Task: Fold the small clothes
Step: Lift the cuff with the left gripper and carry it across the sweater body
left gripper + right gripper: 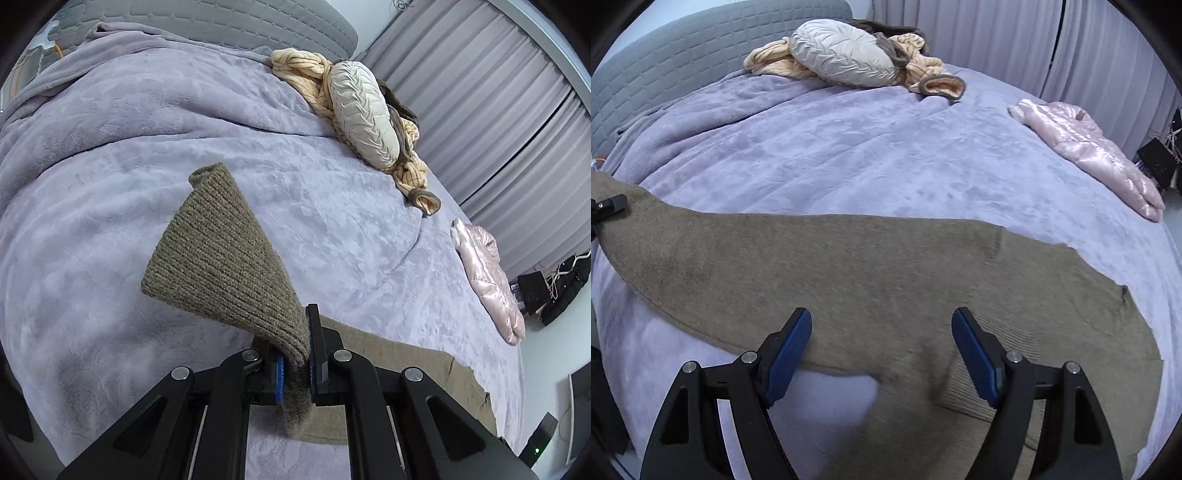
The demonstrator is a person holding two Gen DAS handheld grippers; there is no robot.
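A brown knitted sweater (871,273) lies spread flat across the near part of a lilac bed cover (849,155). My left gripper (297,365) is shut on the sweater's sleeve (221,258), whose ribbed cuff end stands up and curls above the bed. In the right wrist view a tip of that left gripper (609,206) shows at the far left, over the sleeve. My right gripper (881,350) hangs open above the sweater's lower body, with nothing between its blue pads (786,362).
A cream round cushion (846,51) rests on a striped peach garment (923,70) near the grey headboard (665,62). A shiny pink padded jacket (1097,147) lies at the bed's right edge. Grey curtains (1015,40) hang behind, with dark boxes and cables (1160,162) on the floor.
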